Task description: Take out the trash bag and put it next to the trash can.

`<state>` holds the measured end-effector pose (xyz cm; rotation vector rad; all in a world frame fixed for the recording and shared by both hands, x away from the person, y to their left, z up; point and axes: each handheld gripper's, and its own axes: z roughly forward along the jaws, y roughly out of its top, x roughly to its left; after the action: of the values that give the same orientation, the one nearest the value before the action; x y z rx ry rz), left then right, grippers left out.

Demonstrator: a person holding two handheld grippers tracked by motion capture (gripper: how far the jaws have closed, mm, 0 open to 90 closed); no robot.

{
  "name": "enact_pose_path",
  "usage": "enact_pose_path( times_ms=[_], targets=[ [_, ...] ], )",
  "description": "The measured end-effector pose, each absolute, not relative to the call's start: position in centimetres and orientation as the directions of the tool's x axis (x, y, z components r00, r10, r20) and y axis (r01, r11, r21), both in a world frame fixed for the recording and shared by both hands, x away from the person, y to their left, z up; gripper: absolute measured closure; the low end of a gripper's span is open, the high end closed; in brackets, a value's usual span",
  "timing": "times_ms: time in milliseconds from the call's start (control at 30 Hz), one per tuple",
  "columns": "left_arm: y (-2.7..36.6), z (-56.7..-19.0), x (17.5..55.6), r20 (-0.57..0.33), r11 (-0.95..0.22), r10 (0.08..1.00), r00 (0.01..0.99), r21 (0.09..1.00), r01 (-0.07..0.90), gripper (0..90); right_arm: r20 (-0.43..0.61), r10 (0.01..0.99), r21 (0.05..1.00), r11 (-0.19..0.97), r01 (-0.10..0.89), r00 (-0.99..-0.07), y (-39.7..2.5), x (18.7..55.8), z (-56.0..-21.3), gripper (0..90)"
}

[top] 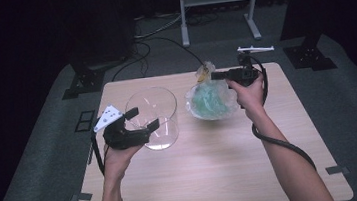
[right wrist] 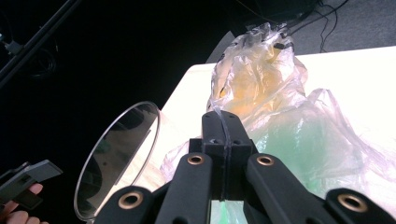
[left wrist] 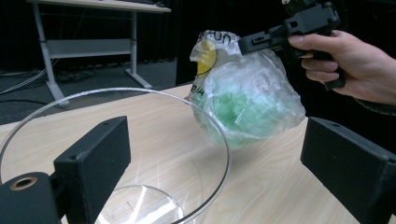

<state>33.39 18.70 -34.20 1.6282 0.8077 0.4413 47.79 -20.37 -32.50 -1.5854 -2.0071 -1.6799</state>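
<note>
At frame center, we see the left gripper (top: pixel 142 119) spread apart around a glass bowl (top: pixel 152 117); the right gripper (top: pixel 218 75) is clamped on a plastic bag (top: pixel 210 100).

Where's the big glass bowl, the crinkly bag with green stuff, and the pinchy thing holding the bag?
glass bowl (top: pixel 152 117), high view, on its clear side wall.
plastic bag (left wrist: pixel 247 105), left gripper view, on its bulging green middle.
right gripper (right wrist: pixel 221 126), right gripper view, where its closed jaws pinch the bag's plastic.
</note>
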Motion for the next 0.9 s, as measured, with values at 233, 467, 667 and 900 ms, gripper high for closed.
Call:
enact_pose_path(
  times_ms=[233, 467, 667, 900],
  targets=[
    [18.6, -34.3, 33.5, -0.147, -0.057, 0.710, 0.689, 0.963, 0.264, 7.2, 0.624, 0.637, 0.664, -0.129, 0.736, -0.451, -20.0, 48.0, -33.5, 90.0],
    [18.4, -34.3, 33.5, -0.147, -0.061, 0.704, 0.695, 0.962, 0.265, 7.2, 0.632, 0.637, 0.651, -0.128, 0.748, -0.441, -19.9, 48.0, -34.9, 90.0],
    [18.3, -34.3, 33.6, -0.146, -0.065, 0.702, 0.697, 0.962, 0.267, 7.2, 0.640, 0.632, 0.644, -0.129, 0.754, -0.438, -19.8, 48.1, -36.1, 90.0],
    [18.2, -34.3, 33.5, -0.144, -0.067, 0.701, 0.699, 0.962, 0.265, 7.2, 0.642, 0.631, 0.638, -0.126, 0.760, -0.435, -19.6, 48.0, -37.3, 90.0]
  ],
)
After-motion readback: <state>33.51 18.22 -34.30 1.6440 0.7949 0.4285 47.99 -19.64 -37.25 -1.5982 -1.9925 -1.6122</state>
